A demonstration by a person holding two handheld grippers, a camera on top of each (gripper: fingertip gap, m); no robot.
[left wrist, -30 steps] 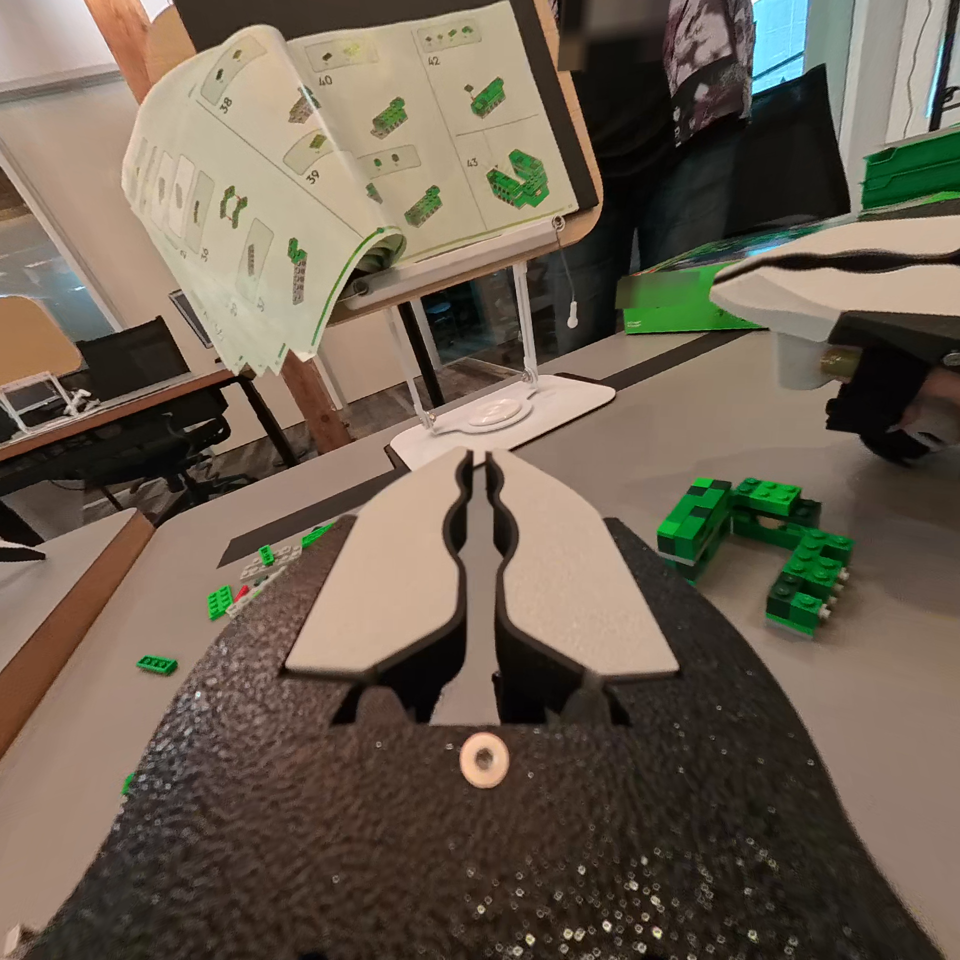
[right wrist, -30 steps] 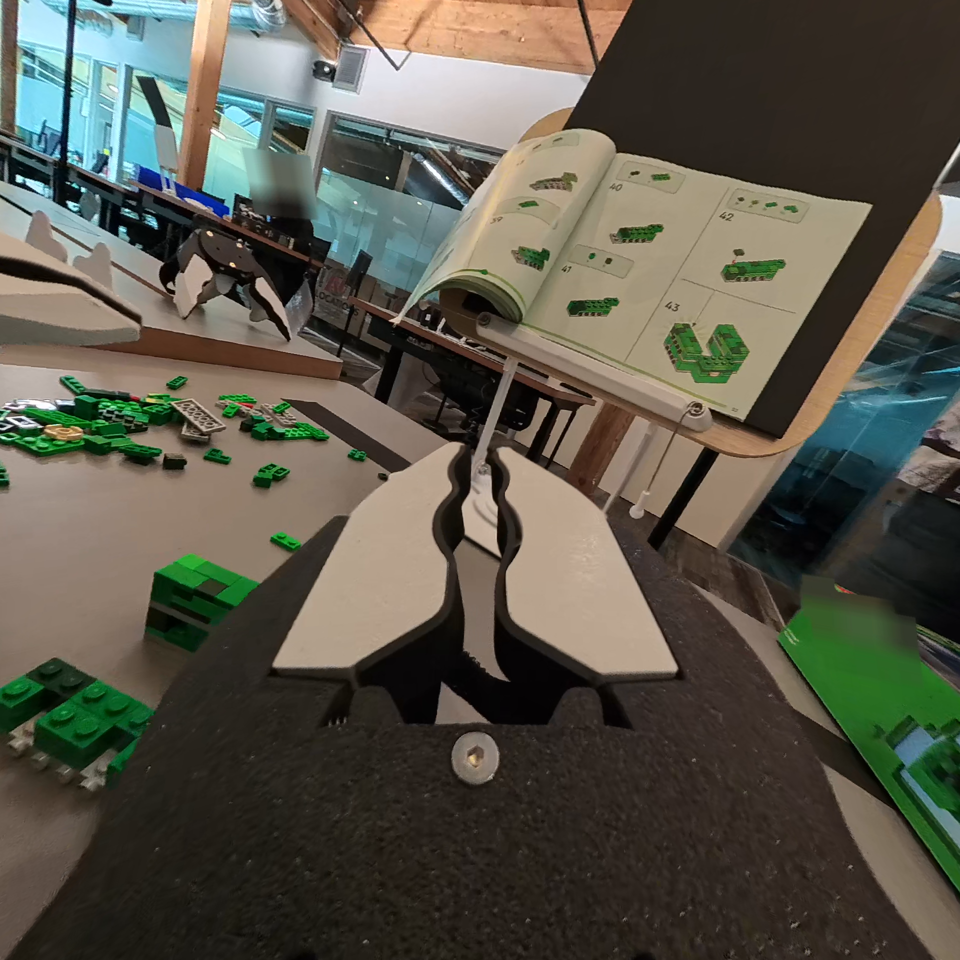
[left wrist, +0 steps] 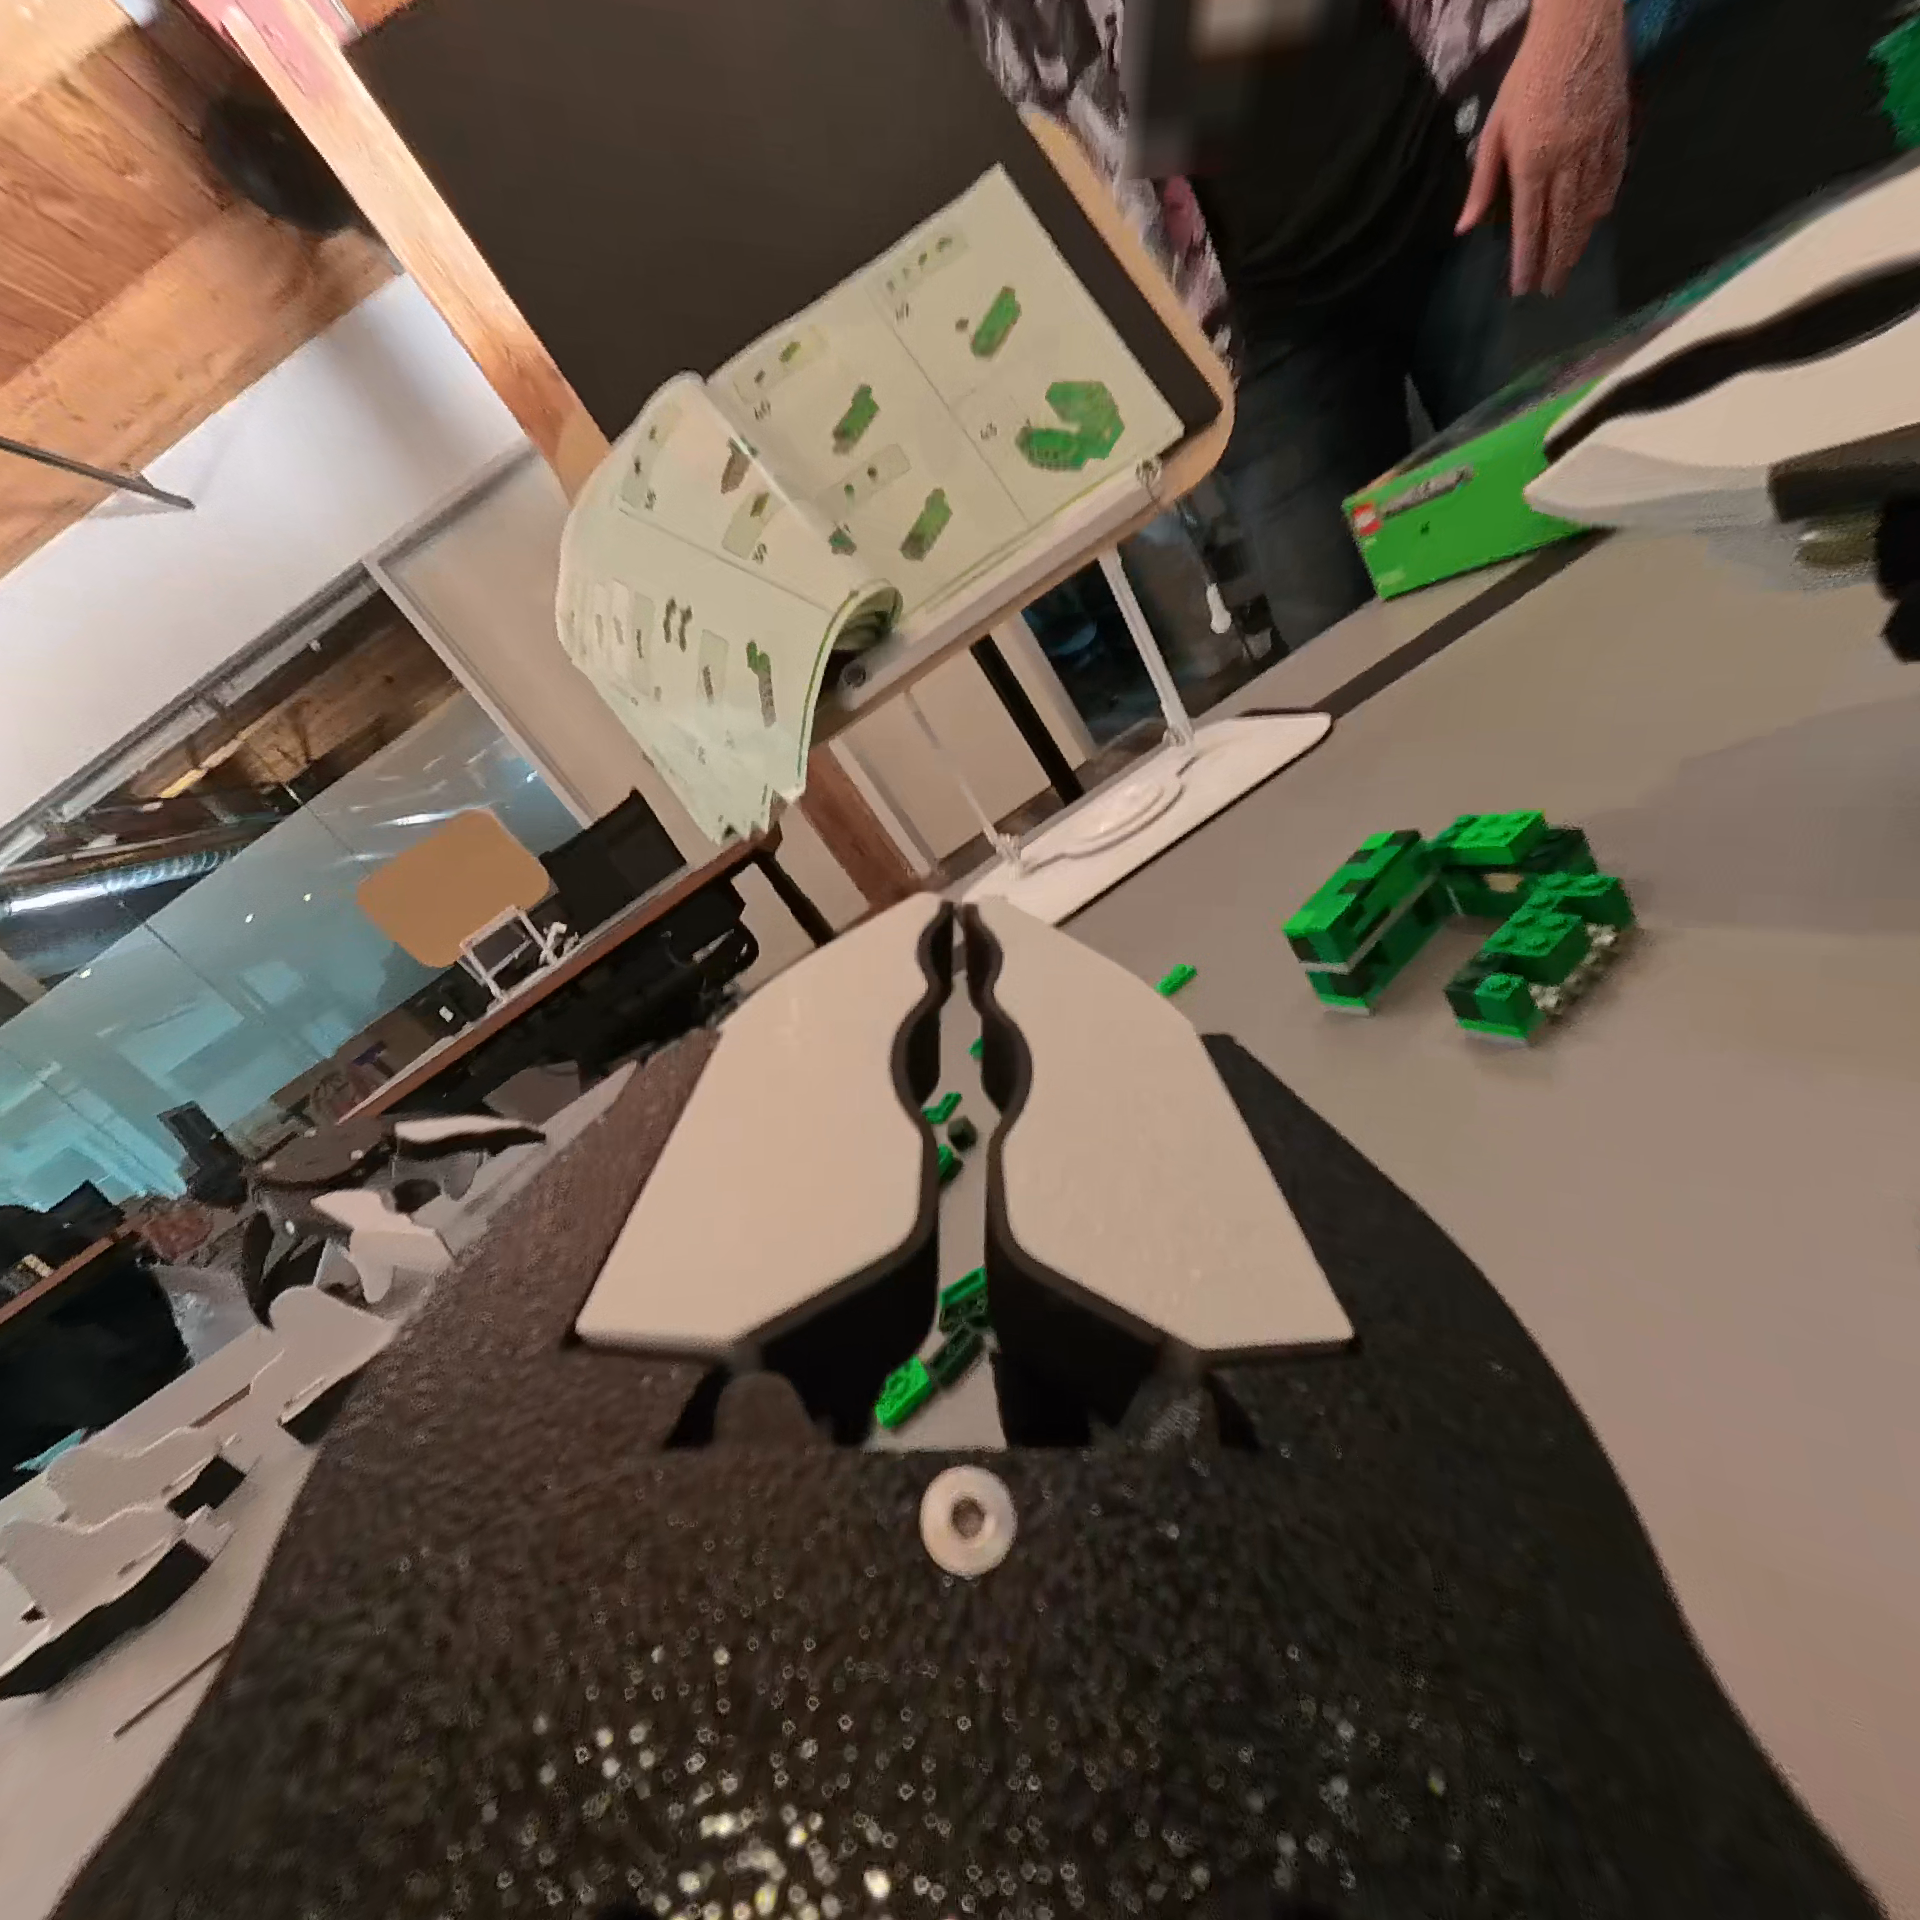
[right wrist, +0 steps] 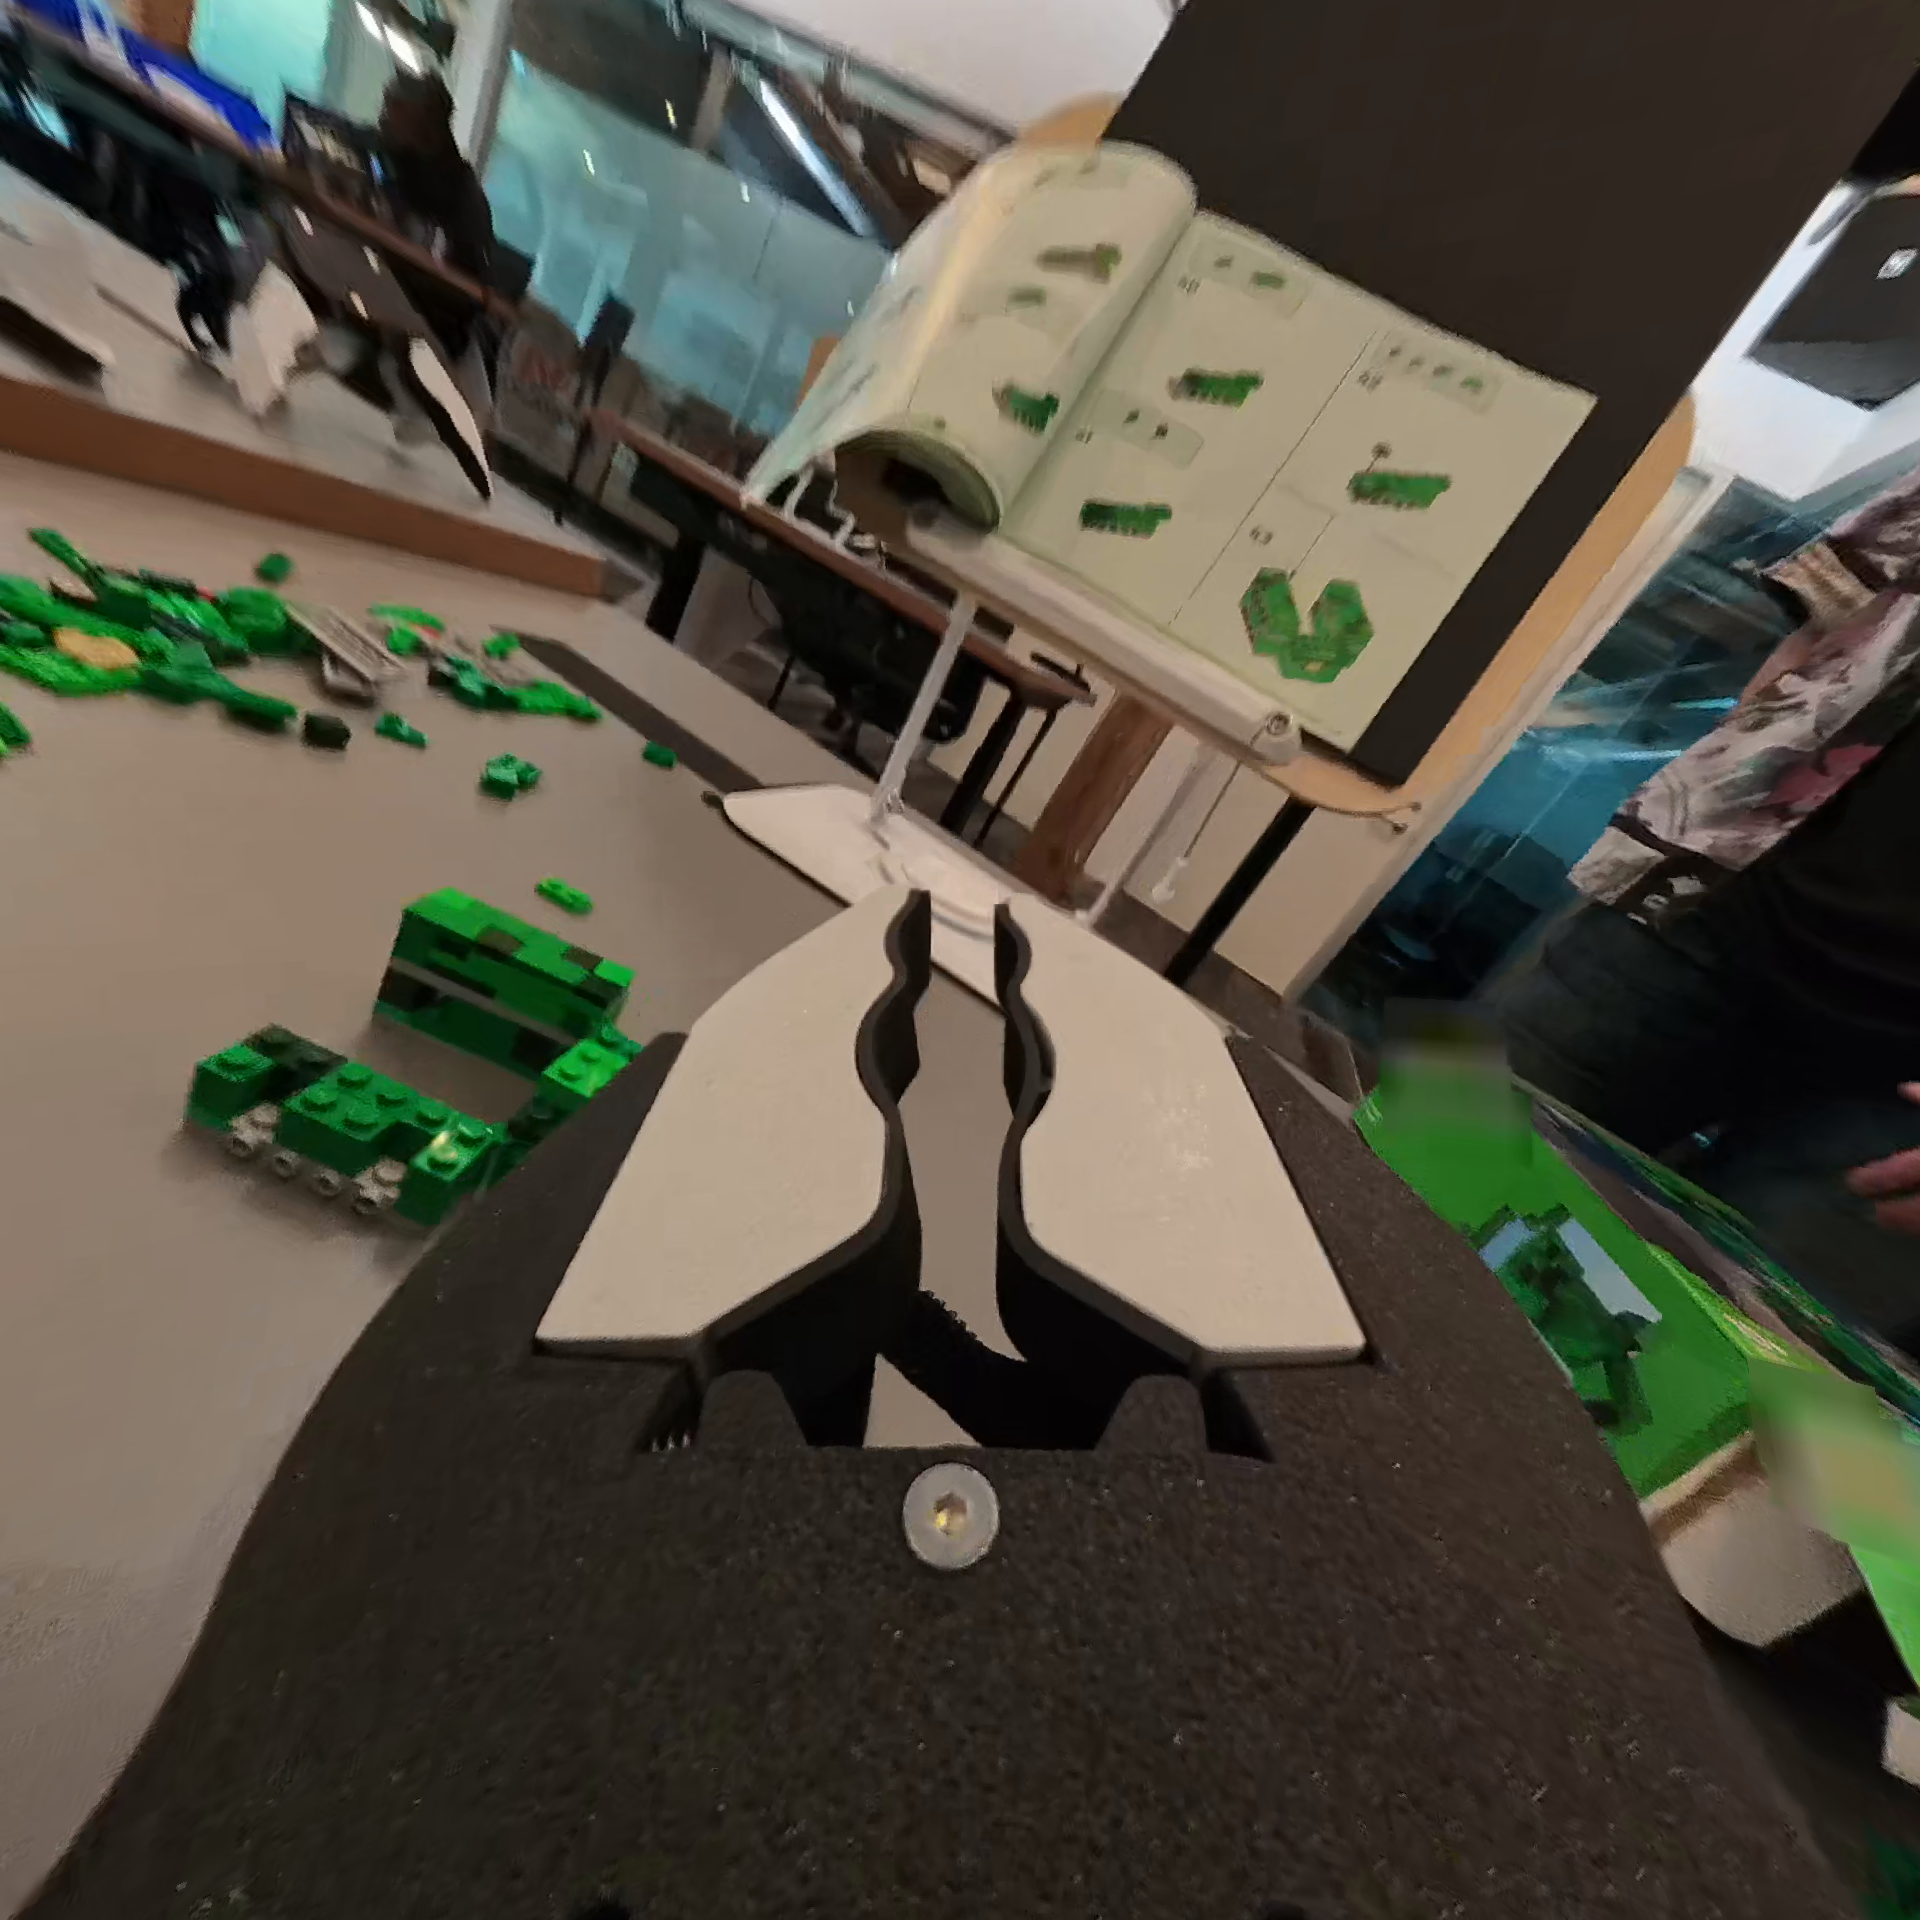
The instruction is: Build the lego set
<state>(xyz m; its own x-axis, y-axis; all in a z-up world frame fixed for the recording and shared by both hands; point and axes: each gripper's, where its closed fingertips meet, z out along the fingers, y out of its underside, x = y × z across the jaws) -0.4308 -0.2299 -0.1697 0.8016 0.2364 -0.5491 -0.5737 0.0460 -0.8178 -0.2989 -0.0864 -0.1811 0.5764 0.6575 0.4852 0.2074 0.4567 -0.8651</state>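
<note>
Lego build [right wrist: 416, 1060], a green U-shaped block (open side toward the booklet stand [right wrist: 883, 842]), rests on the surface [right wrist: 208, 883] just left of the right gripper [right wrist: 956, 925], nearer than the left gripper [left wrist: 958, 920]; right fingers slightly parted, left nearly closed, both empty.

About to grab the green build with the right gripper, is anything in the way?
Nothing visible. The right gripper, empty, is above bare table; the build sits just left of it, loose bricks farther back.
</note>
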